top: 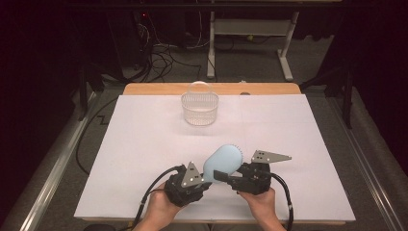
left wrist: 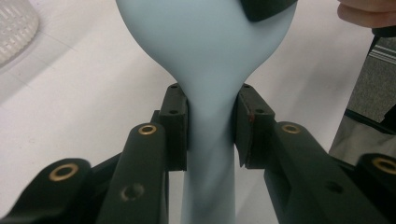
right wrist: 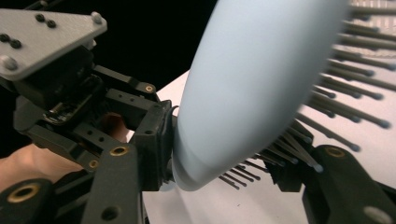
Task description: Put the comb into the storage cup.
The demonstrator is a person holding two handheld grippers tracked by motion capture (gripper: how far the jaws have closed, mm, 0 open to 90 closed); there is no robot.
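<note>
High view, left tongs (top: 208, 177) clamp blue hairbrush (top: 223, 161) handle, right tongs (top: 222, 174) gripping its head.

Wooden table (top: 144, 89), white sheet (top: 144, 144) over top; clear basket (top: 199, 109) on sheet, far middle.

I count one pale blue hairbrush (top: 222, 162), with one handle and one oval head. Its bristles are too many and too blurred for me to number. I hold two tongs, one in each hand: my left tongs (top: 208, 179) and my right tongs (top: 222, 174). Each has two black jaws, so four jaws in all, and each carries one grey three-cornered plate and trails one black cable. Two hands of mine come in at the near edge. One clear plastic basket (top: 199, 109) stands on the far side. There is one tabletop (top: 144, 144), covered by one white sheet.
</note>
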